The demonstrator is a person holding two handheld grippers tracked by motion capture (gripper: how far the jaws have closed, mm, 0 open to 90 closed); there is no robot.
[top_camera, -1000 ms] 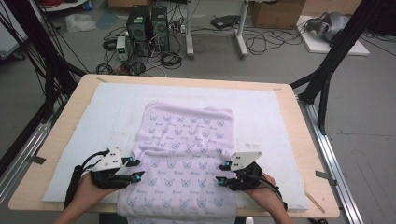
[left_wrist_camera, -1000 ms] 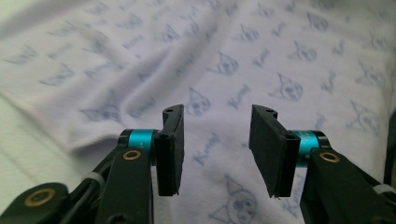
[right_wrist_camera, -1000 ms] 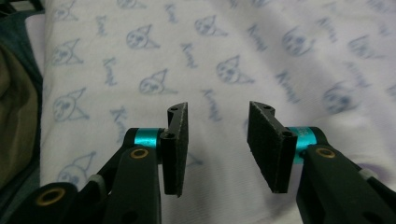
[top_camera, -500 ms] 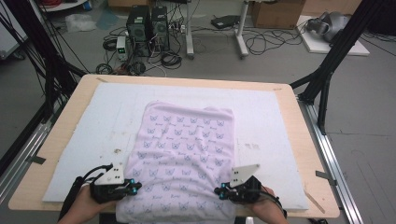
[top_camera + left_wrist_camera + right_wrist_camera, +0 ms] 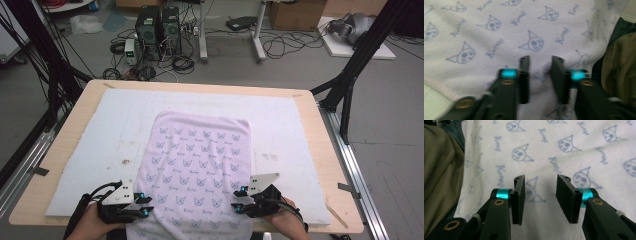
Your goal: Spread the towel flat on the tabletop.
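My left gripper (image 5: 539, 68) over the printed towel (image 5: 499, 32), jaws just opening, cloth between them, stitched hem (image 5: 439, 86) lower left

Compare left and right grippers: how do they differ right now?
The left gripper sits at the towel's left edge, the right gripper at its right edge. In the gripper views, left jaws stand narrower than right. Both are open over the cloth near the table's front, clamping nothing.

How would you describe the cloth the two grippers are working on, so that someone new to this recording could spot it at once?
On the wooden table lies a white mat. In the mat's middle, running to the near edge between the left gripper and the right gripper, is the towel. Its pale lilac colour and rows of small blue cat-face prints set it apart from the plain mat.
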